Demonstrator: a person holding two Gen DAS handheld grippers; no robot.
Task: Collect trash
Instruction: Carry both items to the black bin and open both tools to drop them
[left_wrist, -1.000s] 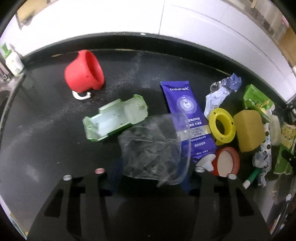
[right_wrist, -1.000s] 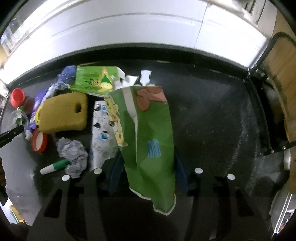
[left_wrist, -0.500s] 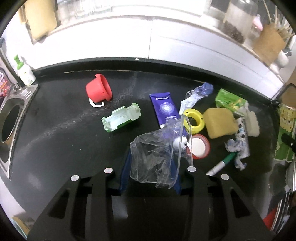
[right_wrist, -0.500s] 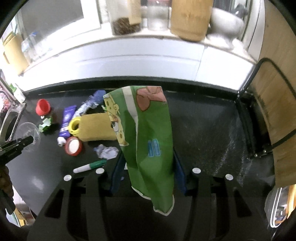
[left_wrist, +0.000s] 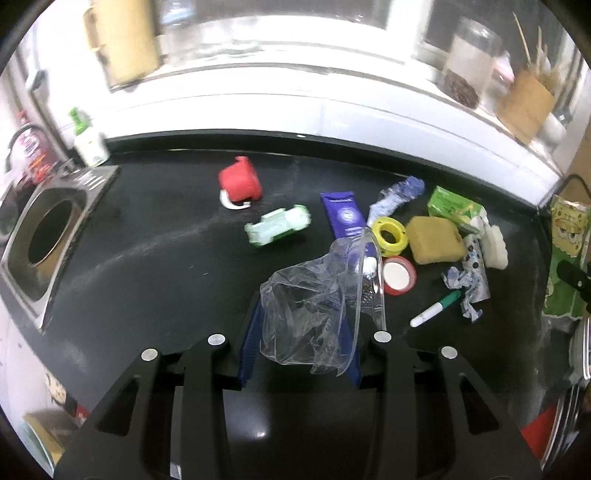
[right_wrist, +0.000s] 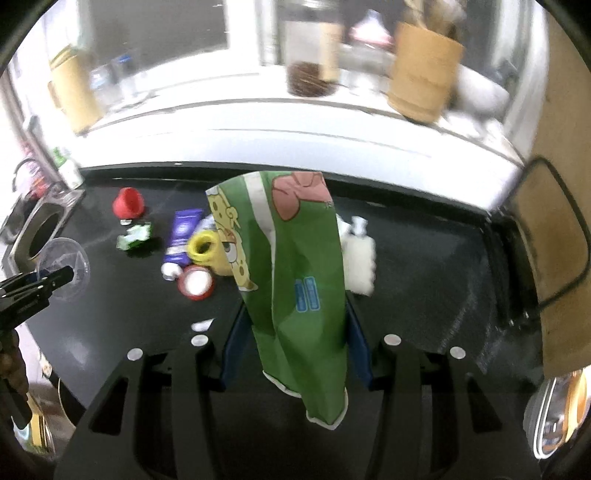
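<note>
My left gripper (left_wrist: 301, 321) is shut on a crumpled clear plastic cup (left_wrist: 317, 306) and holds it high above the black counter (left_wrist: 147, 266). My right gripper (right_wrist: 295, 317) is shut on a green cartoon snack wrapper (right_wrist: 291, 266), which hangs up and down between the jaws. The wrapper also shows at the right edge of the left wrist view (left_wrist: 565, 258). The left gripper and clear cup show at the left of the right wrist view (right_wrist: 62, 266). Trash lies on the counter: a red cup (left_wrist: 240, 182), a green plastic piece (left_wrist: 279, 229), a purple tube (left_wrist: 345, 218).
More litter: yellow tape ring (left_wrist: 389, 236), yellow sponge (left_wrist: 436, 240), red lid (left_wrist: 397, 275), green marker (left_wrist: 436, 314), crumpled paper (left_wrist: 467, 284), green carton (left_wrist: 456, 206), white bottle (right_wrist: 356, 254). A sink (left_wrist: 48, 236) lies at the left. Jars stand on the white sill.
Both grippers have risen well above the counter with their loads, so the litter looks smaller and the sill and sink have come into view.
</note>
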